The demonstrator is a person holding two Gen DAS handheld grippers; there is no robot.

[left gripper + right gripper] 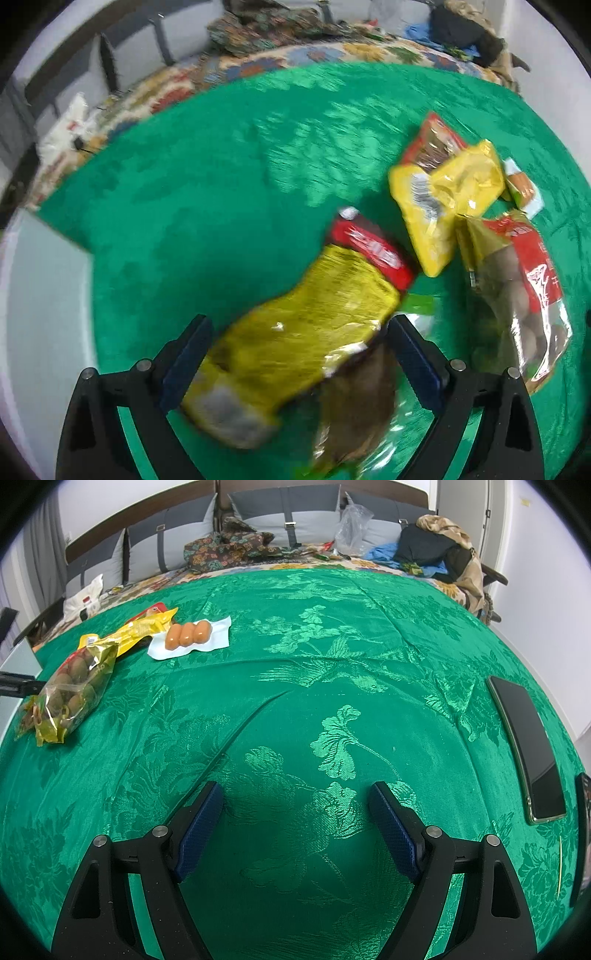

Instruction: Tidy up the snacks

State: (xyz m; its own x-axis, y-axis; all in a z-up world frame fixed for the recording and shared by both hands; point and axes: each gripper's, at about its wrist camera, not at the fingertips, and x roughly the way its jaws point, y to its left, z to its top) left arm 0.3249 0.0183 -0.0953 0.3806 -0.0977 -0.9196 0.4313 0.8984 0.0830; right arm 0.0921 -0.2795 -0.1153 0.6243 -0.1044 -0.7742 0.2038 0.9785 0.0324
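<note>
Green cloth [332, 657] bears a phone [524, 746] right of the snacks [74, 686].

Bright, even light; left view motion-blurred (right sharp), fisheye-bent edges.

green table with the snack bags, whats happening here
A person is sorting snacks on a green tablecloth with two handheld grippers. The left gripper has a yellow-green snack packet between its fingers; the blur hides whether they press it. The right gripper hangs open and empty over bare cloth. More packets, including a sausage pack, lie in a loose cluster.
</note>
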